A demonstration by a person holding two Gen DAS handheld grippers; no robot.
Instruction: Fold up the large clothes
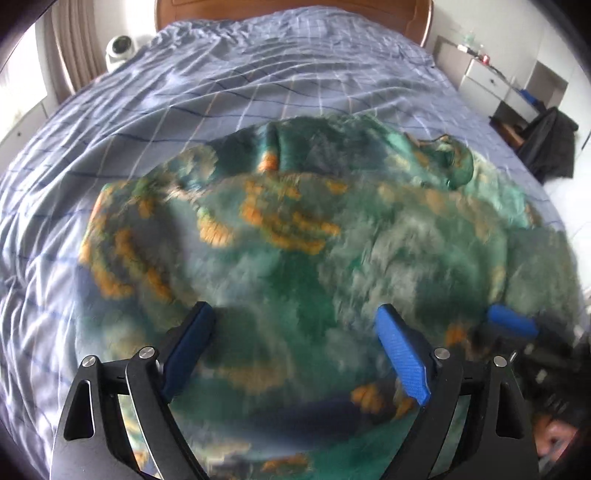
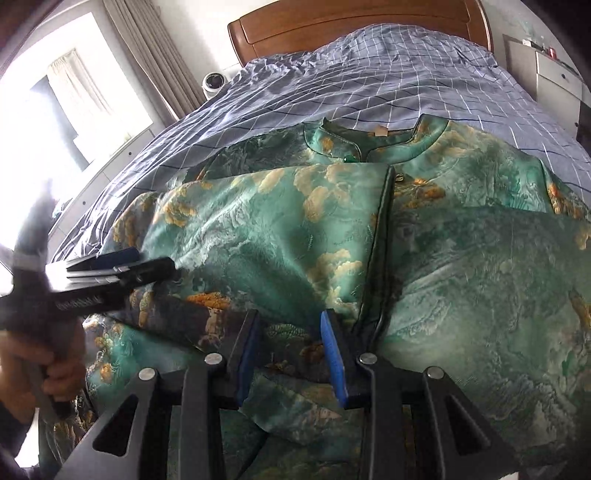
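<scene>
While the green garment (image 2: 258,229) lies under both, left fingers (image 1: 207,332) gape wide; right fingers (image 2: 332,354) stand narrow, gripping nothing.

A bed (image 2: 369,85) with a blue checked cover fills the room, its wooden headboard (image 2: 354,26) at the far end. Beige curtains (image 2: 147,48) hang far left beside a bright window (image 2: 55,110). A white drawer cabinet (image 1: 491,79) stands at the far right.

Motion blur smears the green garment (image 1: 295,236) in the left wrist view; its lower part is cut off.
</scene>
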